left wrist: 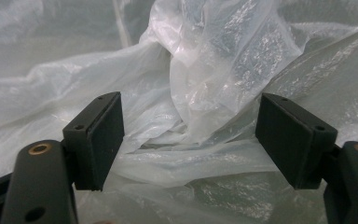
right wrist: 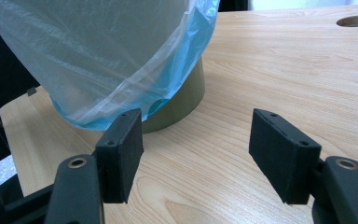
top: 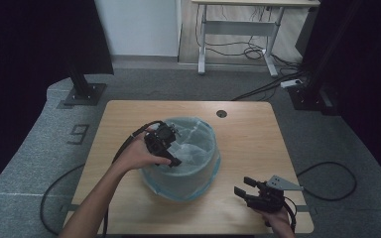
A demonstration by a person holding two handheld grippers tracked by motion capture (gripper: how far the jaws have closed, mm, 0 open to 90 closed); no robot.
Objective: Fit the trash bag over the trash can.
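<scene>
Nearest the person, at about five o'clock on the wooden surface, the right gripper rests low in the right hand, which the frame's bottom edge cuts off. Its jaws stand apart with nothing between them, pointing toward ten o'clock at the bin. The bin sits near the surface's centre; the pale blue plastic liner draped over its rim hides most of its wall. Inside lies only crumpled, translucent liner film, and the bottom is hard to make out. The left hand reaches over the bin's nine o'clock rim, tipping the left gripper inward; its jaws are apart, film bunched loosely between them, untouched by either pad.
</scene>
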